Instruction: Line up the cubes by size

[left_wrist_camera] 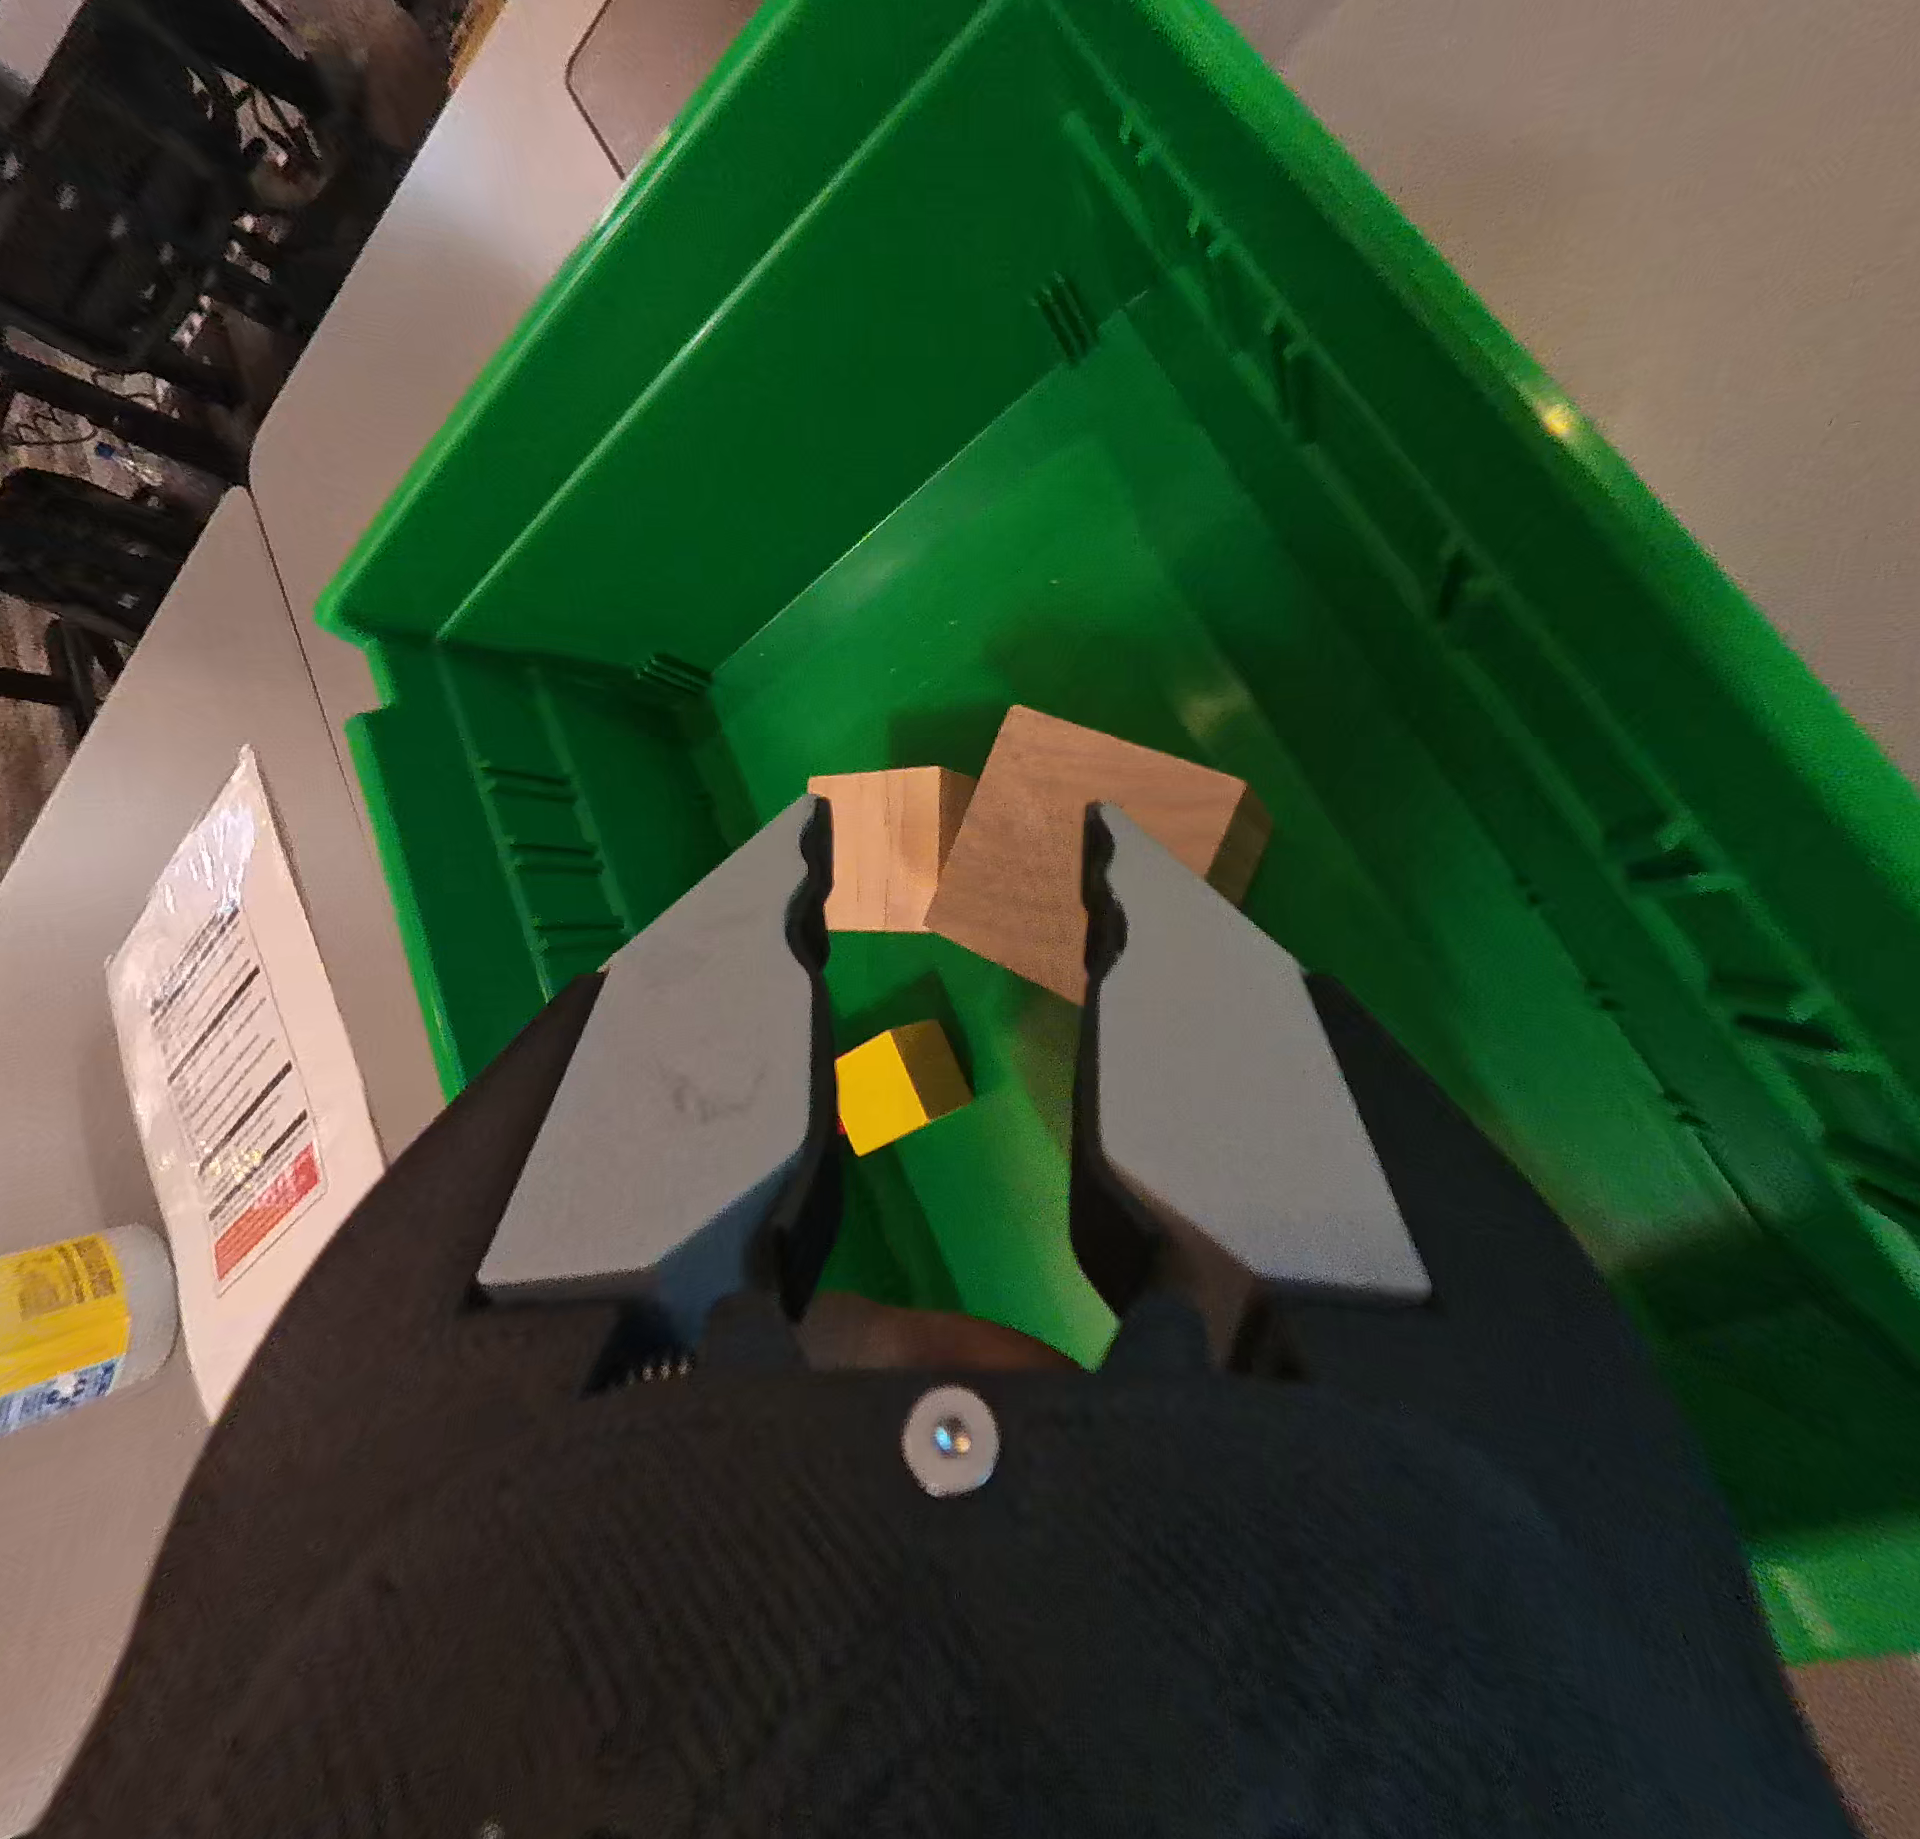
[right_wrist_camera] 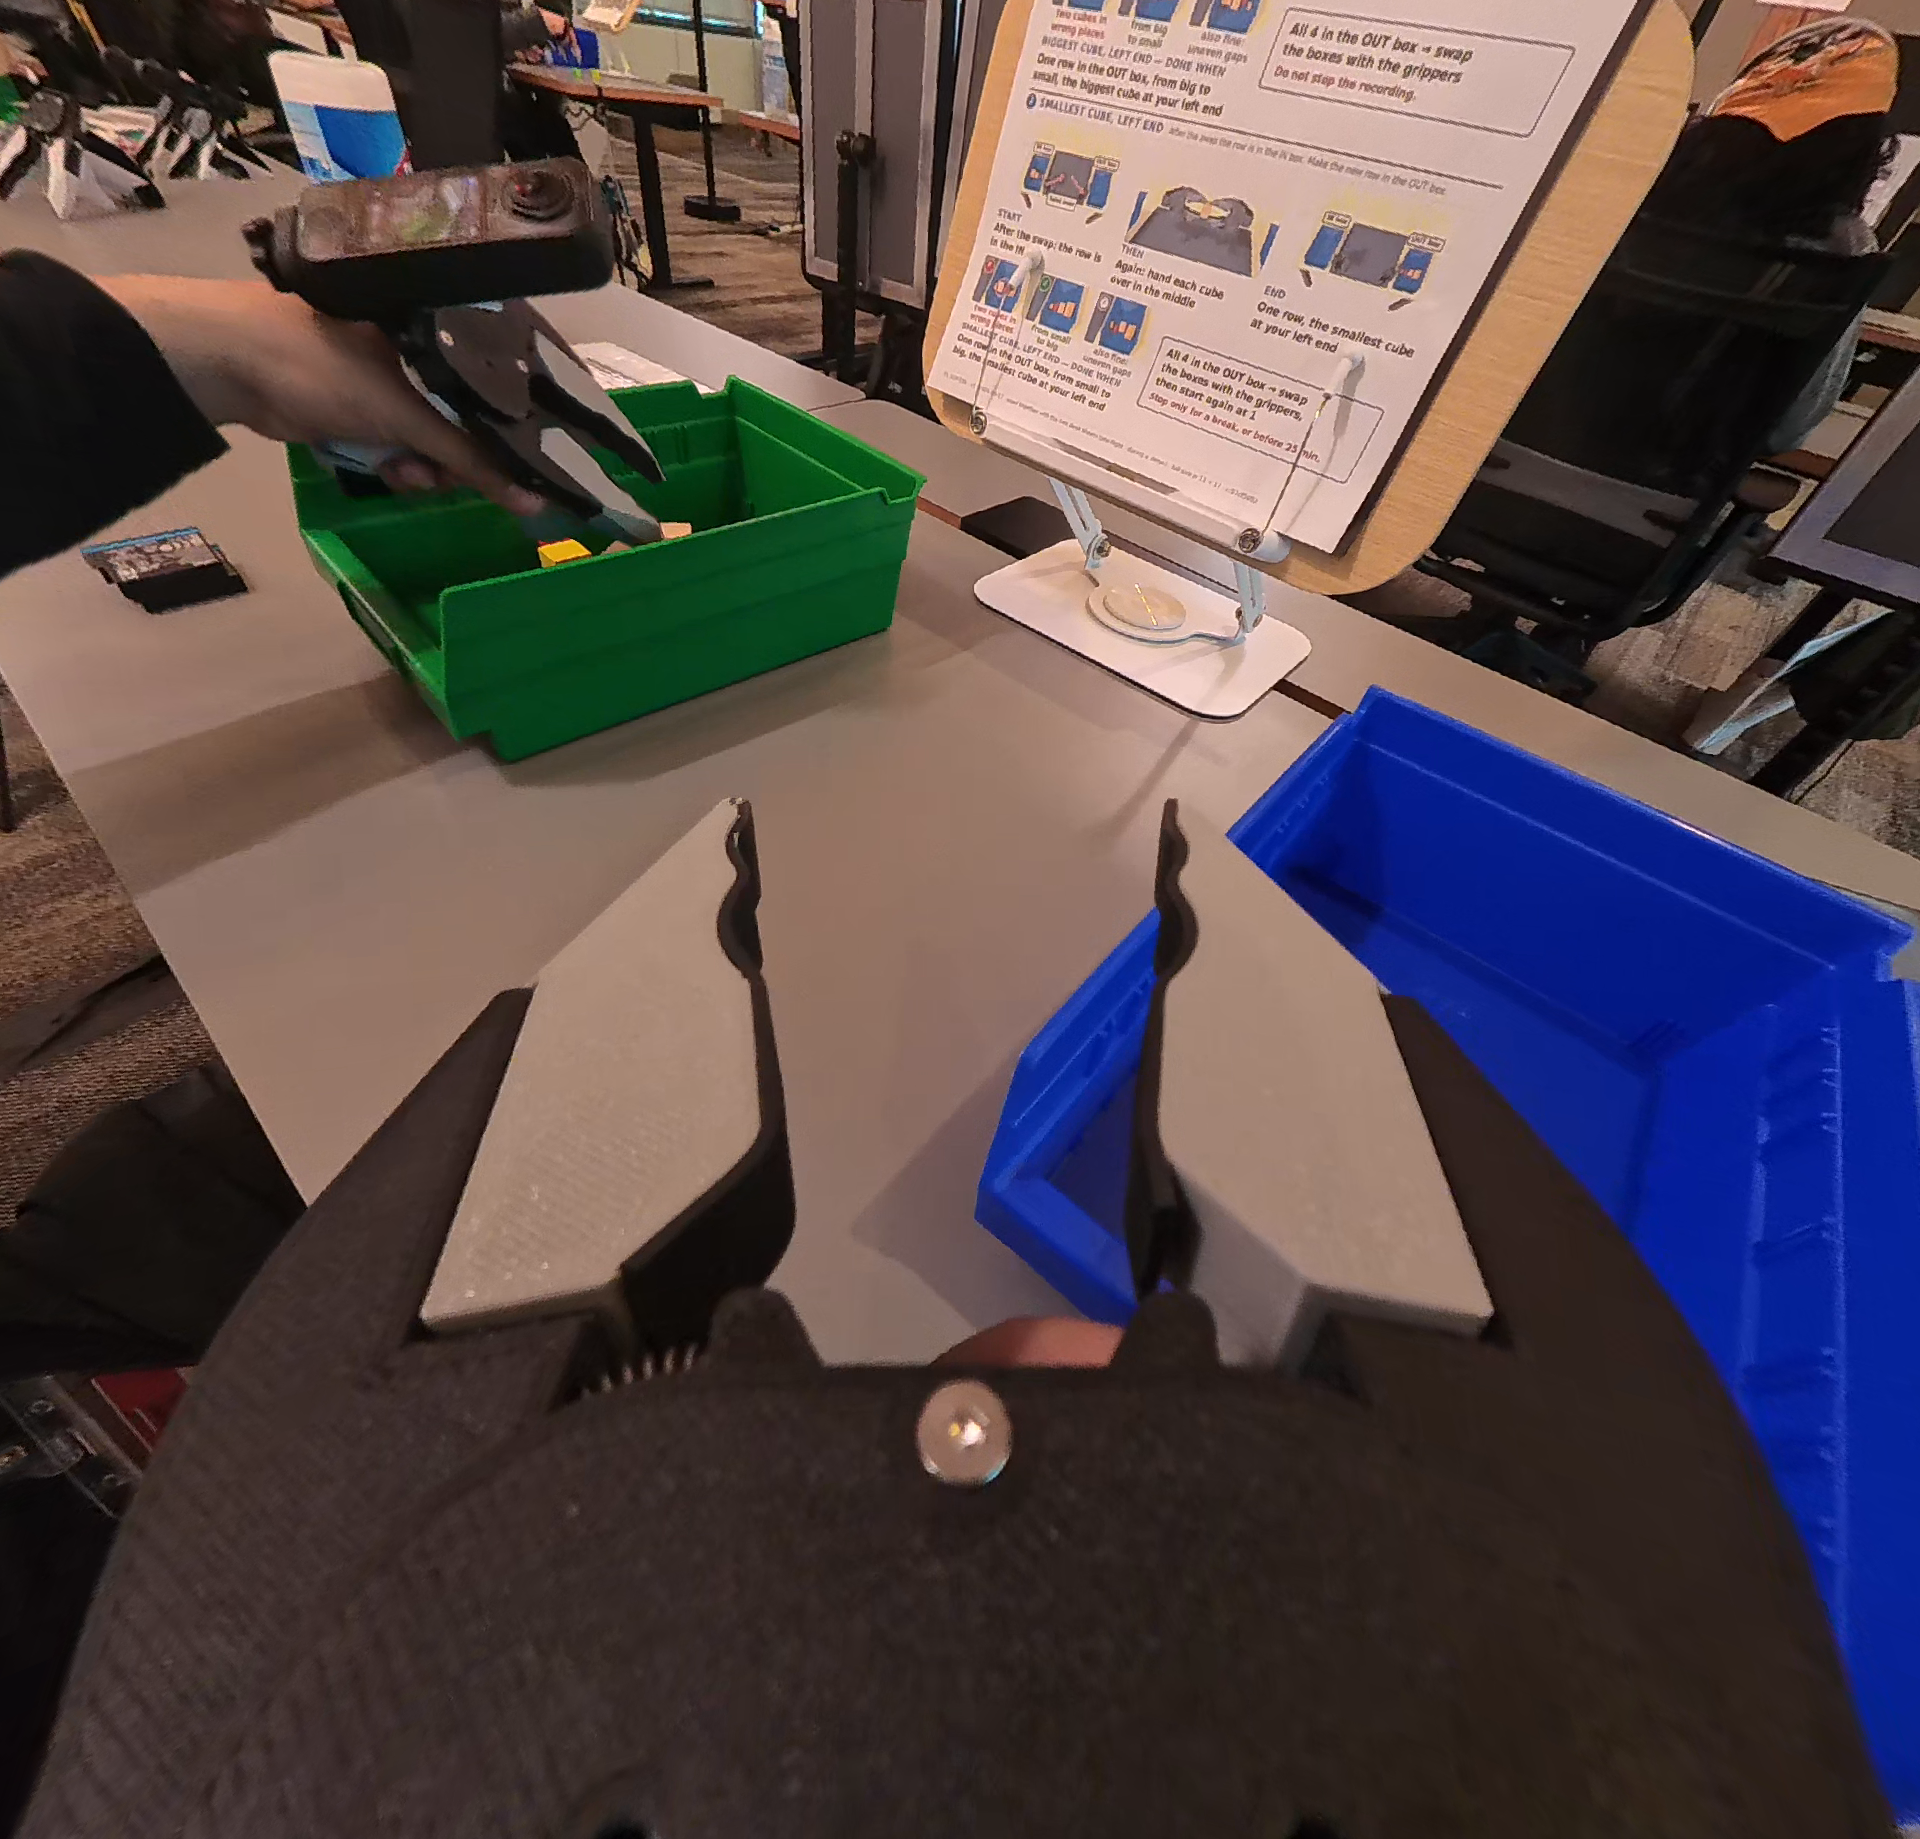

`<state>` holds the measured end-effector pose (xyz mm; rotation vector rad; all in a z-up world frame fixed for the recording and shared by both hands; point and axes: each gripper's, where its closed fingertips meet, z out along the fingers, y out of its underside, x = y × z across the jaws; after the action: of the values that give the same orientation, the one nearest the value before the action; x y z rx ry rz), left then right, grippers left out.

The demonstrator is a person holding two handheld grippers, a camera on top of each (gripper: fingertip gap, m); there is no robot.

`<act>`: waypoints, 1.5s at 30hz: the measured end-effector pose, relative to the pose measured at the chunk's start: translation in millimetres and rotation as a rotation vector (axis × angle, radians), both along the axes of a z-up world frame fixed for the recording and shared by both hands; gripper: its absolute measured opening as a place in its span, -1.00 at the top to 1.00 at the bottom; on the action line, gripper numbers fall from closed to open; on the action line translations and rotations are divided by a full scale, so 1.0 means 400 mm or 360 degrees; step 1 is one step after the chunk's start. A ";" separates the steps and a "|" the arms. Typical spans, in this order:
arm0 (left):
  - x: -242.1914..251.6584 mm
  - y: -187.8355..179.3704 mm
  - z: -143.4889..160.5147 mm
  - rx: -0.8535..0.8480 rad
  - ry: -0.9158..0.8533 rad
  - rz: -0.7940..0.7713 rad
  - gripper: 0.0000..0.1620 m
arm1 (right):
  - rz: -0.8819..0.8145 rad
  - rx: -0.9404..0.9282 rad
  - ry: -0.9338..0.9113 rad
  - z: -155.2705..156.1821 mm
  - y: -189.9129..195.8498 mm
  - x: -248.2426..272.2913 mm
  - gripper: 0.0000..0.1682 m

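The left claw (left_wrist_camera: pixel 954 859) hangs tilted down inside the green bin (left_wrist_camera: pixel 727 439), its 2 grey fingers (left_wrist_camera: pixel 707 1041) spread apart with nothing between them. Past its tips, at 12 o'clock in the left wrist view, 2 wooden cubes sit on the bin floor: a large darker cube (left_wrist_camera: pixel 1049 854) turned at an angle, and a smaller pale cube (left_wrist_camera: pixel 894 854) touching it on the 9 o'clock side. A small yellow cube (left_wrist_camera: pixel 899 1088) lies nearer the camera, in the gap between the fingers but lower on the bin floor, and a sliver of red shows at its 9 o'clock edge, too hidden to identify. A brown shape shows at the base of the claw, too hidden to identify. Outside the bin, at 8 o'clock, a laminated sheet (left_wrist_camera: pixel 223 1041) and a white bottle with a yellow label (left_wrist_camera: pixel 73 1311) rest on the grey surface (left_wrist_camera: pixel 1610 179). The right claw (right_wrist_camera: pixel 954 854) hovers over the grey surface with its jaws wide apart and empty; the blue bin (right_wrist_camera: pixel 1558 1010) stands at 3 o'clock, partly behind the right finger, and shows no cubes in its visible part. In the right wrist view the green bin sits at 11 o'clock, well apart from the blue one, with a hand (right_wrist_camera: pixel 312 387) holding the left claw in it. An instruction board on a white stand (right_wrist_camera: pixel 1299 231) stands at 1 o'clock.
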<state>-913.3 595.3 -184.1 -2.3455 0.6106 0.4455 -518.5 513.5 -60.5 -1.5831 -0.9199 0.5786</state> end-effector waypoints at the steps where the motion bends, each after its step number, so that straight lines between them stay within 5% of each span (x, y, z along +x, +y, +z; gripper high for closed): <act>1: 0.003 0.003 0.000 -0.0009 0.0020 -0.0021 0.45 | 0.0000 -0.0003 0.0000 -0.001 0.000 0.000 0.11; 5: 0.047 0.019 -0.008 -0.0075 -0.0070 -0.0122 0.51 | 0.0002 0.0020 -0.0025 0.000 -0.007 -0.002 0.11; 10: 0.137 0.029 0.014 -0.0142 -0.0502 -0.0161 0.28 | -0.0002 0.0056 -0.0047 0.002 -0.007 0.003 0.11; 13: 0.109 0.013 -0.036 -0.0292 -0.0313 -0.0156 0.05 | 0.0004 0.0033 -0.0045 -0.005 -0.002 0.001 0.11; 18: 0.013 -0.001 -0.123 -0.0436 0.0150 -0.0144 -0.05 | 0.0012 0.0042 -0.0065 -0.009 -0.003 -0.004 0.11; 22: 0.001 -0.010 -0.103 -0.0417 0.0140 -0.0184 0.21 | 0.0014 0.0065 -0.0085 -0.008 -0.006 -0.005 0.11; 32: -0.121 -0.122 -0.081 -0.0582 0.0409 -0.0164 0.19 | 0.0051 0.0055 -0.0116 -0.025 -0.012 -0.028 0.11; 38: -0.168 -0.170 -0.054 -0.0621 0.0564 -0.0147 0.48 | 0.0074 0.0106 -0.0174 -0.032 -0.025 -0.044 0.10; 45: -0.191 -0.204 -0.100 -0.0758 0.0583 -0.0115 0.39 | 0.0080 0.0118 -0.0216 -0.042 -0.028 -0.052 0.10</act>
<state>-989.8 513.5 -224.2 -2.6947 1.0677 0.7763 -539.5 502.3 -77.5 -1.5503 -1.0734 0.4710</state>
